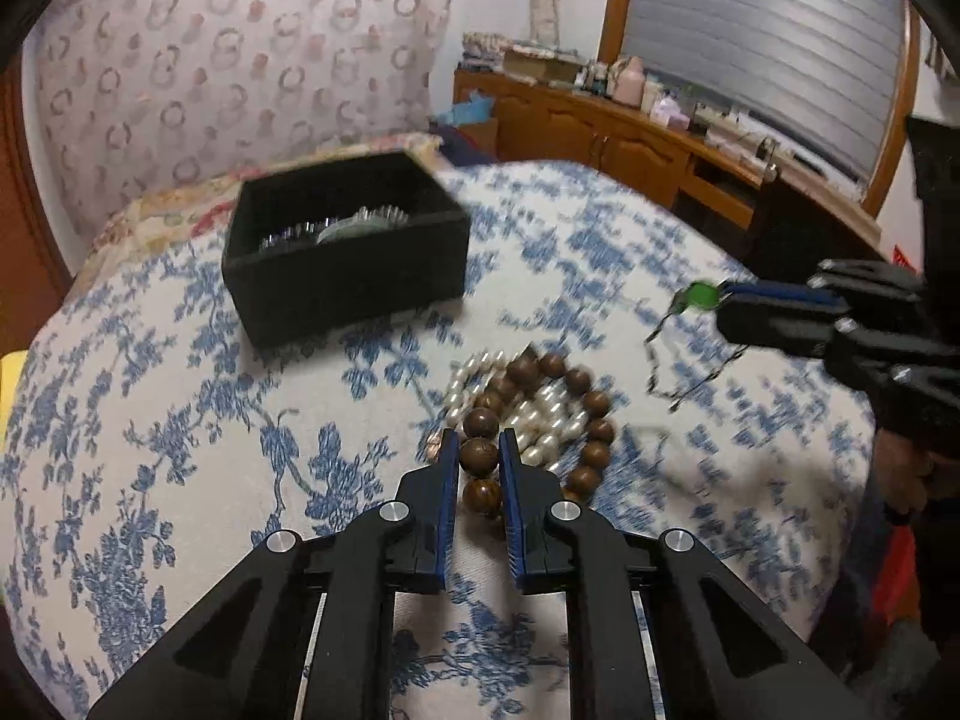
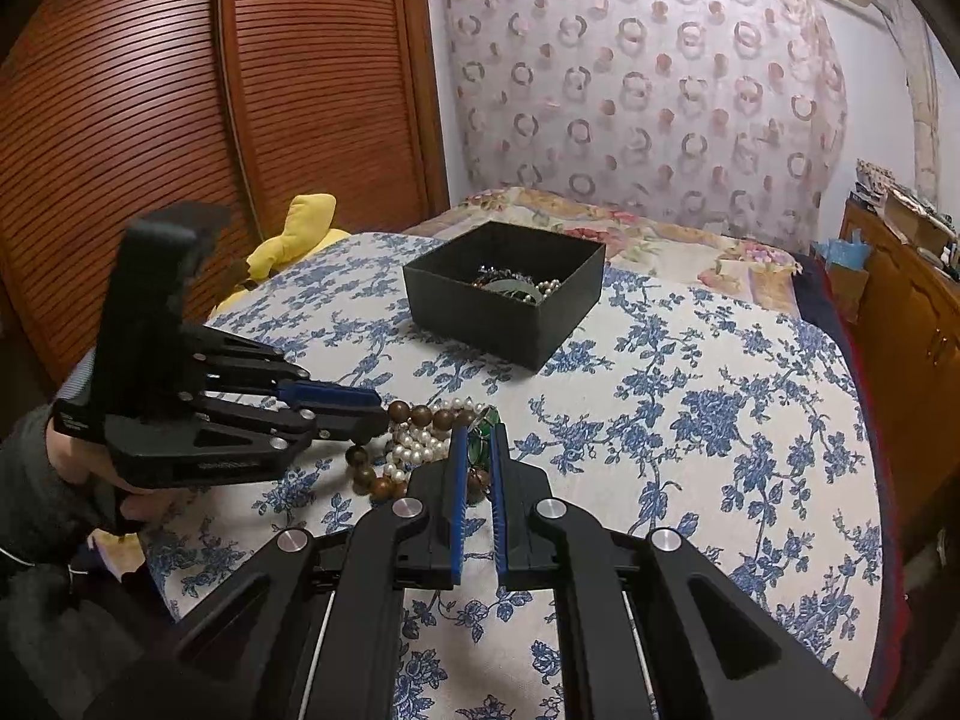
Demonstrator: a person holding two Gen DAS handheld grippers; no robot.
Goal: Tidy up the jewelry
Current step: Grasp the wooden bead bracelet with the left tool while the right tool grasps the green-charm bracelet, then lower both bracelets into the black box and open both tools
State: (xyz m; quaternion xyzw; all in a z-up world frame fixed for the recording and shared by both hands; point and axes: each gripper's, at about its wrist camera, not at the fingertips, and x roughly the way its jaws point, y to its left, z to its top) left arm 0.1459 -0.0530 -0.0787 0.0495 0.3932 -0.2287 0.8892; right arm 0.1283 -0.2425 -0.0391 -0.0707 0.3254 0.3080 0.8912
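Round wooden beads (image 1: 480,455), glossy pearls (image 1: 543,420)

Left claw (image 1: 479,461) at 6 o'clock, fingers closed on one brown bead of the wooden bracelet (image 1: 543,429), which overlies the pearl strand (image 1: 528,414) on the bed (image 1: 180,420). Right claw (image 1: 720,300) at 3 o'clock grips a green pendant (image 1: 699,295), chain hanging. Black box (image 1: 345,252) at 11 o'clock

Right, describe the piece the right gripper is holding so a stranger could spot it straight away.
Start at the black box on the blue-flowered bedspread, then come toward the near edge to the heap of wooden beads and pearls. Just right of that heap the right gripper pinches a green pendant with a thin dark chain dangling. It is the only green piece.
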